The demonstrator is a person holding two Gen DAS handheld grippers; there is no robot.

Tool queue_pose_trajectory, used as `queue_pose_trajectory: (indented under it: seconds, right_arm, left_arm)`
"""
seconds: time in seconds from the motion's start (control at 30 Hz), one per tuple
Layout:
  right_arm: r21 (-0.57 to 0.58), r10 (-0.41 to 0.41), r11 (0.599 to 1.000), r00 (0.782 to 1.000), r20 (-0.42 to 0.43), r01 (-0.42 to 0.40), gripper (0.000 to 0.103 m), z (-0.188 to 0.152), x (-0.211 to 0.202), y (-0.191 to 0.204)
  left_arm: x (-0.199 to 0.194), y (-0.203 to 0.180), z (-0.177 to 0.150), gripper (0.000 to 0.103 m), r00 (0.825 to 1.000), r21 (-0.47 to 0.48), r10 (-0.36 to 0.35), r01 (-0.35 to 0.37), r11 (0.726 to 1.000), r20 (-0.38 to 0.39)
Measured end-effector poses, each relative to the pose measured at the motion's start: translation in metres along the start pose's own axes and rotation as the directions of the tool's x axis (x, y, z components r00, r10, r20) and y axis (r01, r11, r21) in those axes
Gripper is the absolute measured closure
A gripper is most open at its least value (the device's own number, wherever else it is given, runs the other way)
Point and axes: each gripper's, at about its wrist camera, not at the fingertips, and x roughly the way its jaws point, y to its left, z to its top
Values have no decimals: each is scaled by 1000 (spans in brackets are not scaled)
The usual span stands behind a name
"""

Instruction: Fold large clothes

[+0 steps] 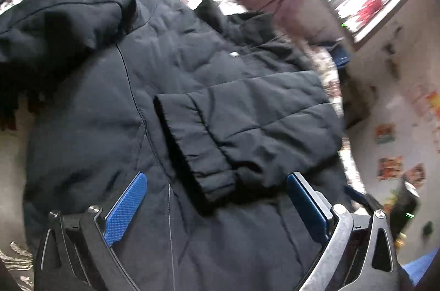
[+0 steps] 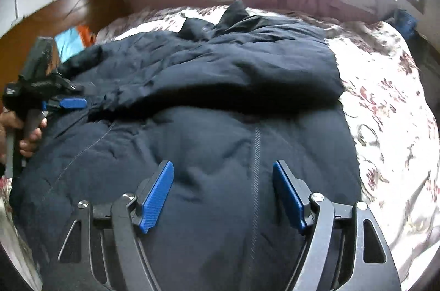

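Right wrist view, navy jacket (image 2: 209, 142) on floral bed (image 2: 385, 104), both grippers apart, empty.

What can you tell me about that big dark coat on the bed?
The coat is dark navy, padded and quilted, in smooth matte fabric. It lies spread flat on the flowered bedspread. One sleeve is folded across its body, its ribbed cuff near the middle. The collar end is bunched toward the wall. Nothing grips it.
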Motion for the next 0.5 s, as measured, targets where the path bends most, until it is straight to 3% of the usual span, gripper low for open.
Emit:
queue_pose_trajectory:
  seconds: [0.1, 0.13, 0.2, 0.3, 0.43, 0.5]
  right_arm:
    - [22, -11, 1000, 1000, 10, 11, 32, -10, -5, -6]
    - [29, -13, 999, 1000, 11, 13, 32, -9, -5, -7]
    - [34, -26, 999, 1000, 16, 25, 32, -7, -4, -5]
    - [18, -63, 998, 997, 45, 62, 32, 2, -10, -3]
    - [7, -140, 990, 978, 155, 140, 32, 58, -9, -12]
    - [43, -158, 987, 969, 191, 153, 32, 85, -9, -19]
  left_arm:
    - [20, -12, 4, 22, 997, 20, 71, -70, 997, -33]
    - [25, -16, 6, 39, 994, 29, 103, -101, 994, -45]
    - [38, -23, 6, 59, 985, 40, 153, -151, 988, -78]
    - [43, -24, 6, 95, 967, 51, 247, -244, 969, -62]
    - [14, -22, 11, 99, 987, 53, 153, -155, 986, 45]
    - [-10, -28, 18, 99, 976, 89, 158, -172, 981, 147]
